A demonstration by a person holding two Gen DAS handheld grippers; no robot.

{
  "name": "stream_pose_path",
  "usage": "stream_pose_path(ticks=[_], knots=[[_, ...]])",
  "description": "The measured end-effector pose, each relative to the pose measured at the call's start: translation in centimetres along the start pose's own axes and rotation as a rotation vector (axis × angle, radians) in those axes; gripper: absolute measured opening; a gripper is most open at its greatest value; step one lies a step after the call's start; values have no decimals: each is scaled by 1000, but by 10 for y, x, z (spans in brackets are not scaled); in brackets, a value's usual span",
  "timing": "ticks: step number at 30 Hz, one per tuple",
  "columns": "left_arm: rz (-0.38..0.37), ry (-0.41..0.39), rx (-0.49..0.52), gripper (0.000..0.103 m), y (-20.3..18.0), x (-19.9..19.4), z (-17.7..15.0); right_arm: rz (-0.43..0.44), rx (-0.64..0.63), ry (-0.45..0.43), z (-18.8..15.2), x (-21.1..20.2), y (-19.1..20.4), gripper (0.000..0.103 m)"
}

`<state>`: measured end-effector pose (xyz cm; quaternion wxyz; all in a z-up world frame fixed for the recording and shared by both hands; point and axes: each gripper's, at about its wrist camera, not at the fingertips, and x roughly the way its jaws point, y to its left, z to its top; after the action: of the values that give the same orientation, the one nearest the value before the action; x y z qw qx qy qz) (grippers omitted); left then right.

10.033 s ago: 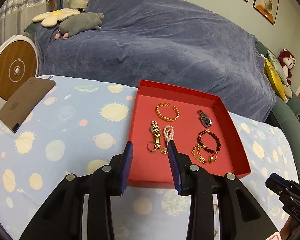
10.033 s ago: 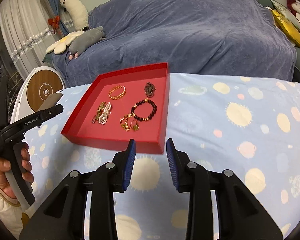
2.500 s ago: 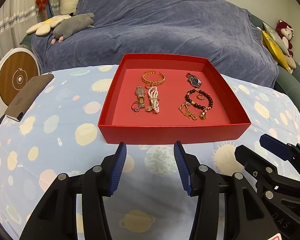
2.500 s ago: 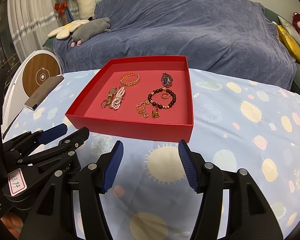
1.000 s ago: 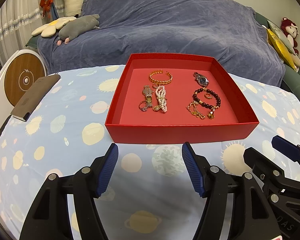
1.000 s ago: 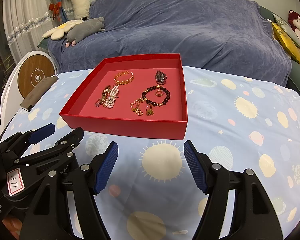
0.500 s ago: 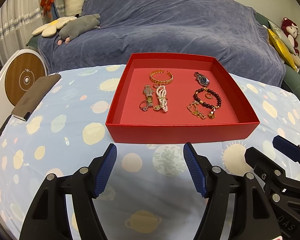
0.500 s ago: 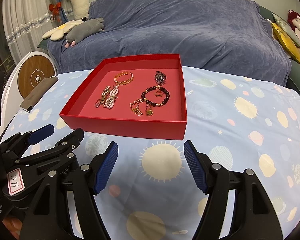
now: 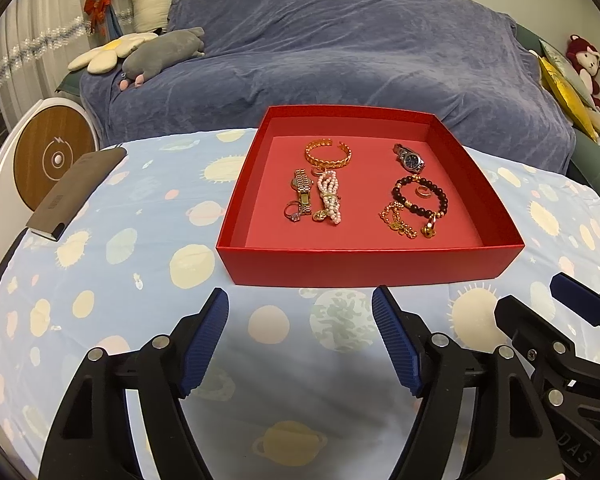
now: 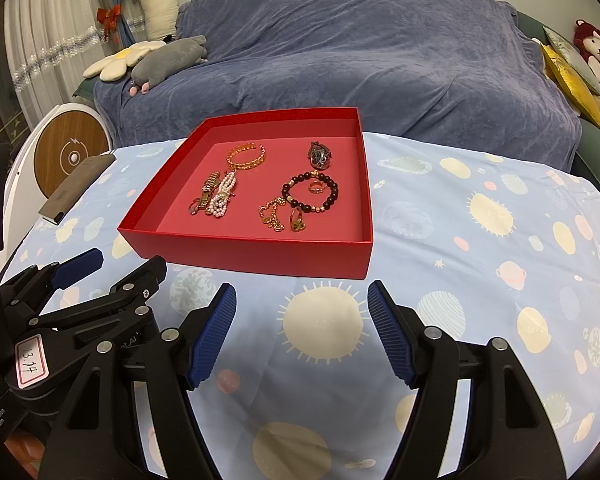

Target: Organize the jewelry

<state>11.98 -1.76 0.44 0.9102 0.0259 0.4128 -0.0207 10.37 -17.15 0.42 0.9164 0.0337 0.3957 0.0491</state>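
Note:
A shallow red box (image 9: 364,266) (image 10: 256,258) sits on the planet-print cloth and holds several pieces of jewelry. Inside lie a gold cuff bracelet (image 9: 327,153), a gold watch (image 9: 301,191), a pearl bracelet (image 9: 329,201), a silver watch with a blue face (image 9: 411,159), a dark bead bracelet (image 9: 420,196) (image 10: 311,193) and a gold chain (image 9: 398,222). My left gripper (image 9: 300,316) hovers in front of the box's near wall, its jaws opening with nothing between them. My right gripper (image 10: 302,306) stands open and empty before the box's near right corner.
A grey flat case (image 9: 76,192) lies at the cloth's left edge. Beside it stands a round white-and-wood device (image 9: 54,158). A sofa under a blue cover (image 9: 340,52) with plush toys (image 9: 160,50) rises behind the table.
My left gripper's jaws have spread a little wider. Both grippers and the box have stayed where they were.

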Motion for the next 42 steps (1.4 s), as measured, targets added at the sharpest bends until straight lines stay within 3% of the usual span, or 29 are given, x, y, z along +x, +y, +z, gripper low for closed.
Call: stream_pose_path(ticks=[28, 32, 42], knots=[[14, -8, -10, 72, 1, 0, -2, -2, 1, -1, 0, 0, -3, 67], [34, -8, -18, 79, 2, 0, -2, -1, 1, -1, 0, 0, -2, 67], [32, -1, -21, 80, 4, 1, -2, 0, 0, 0, 1, 1, -3, 67]])
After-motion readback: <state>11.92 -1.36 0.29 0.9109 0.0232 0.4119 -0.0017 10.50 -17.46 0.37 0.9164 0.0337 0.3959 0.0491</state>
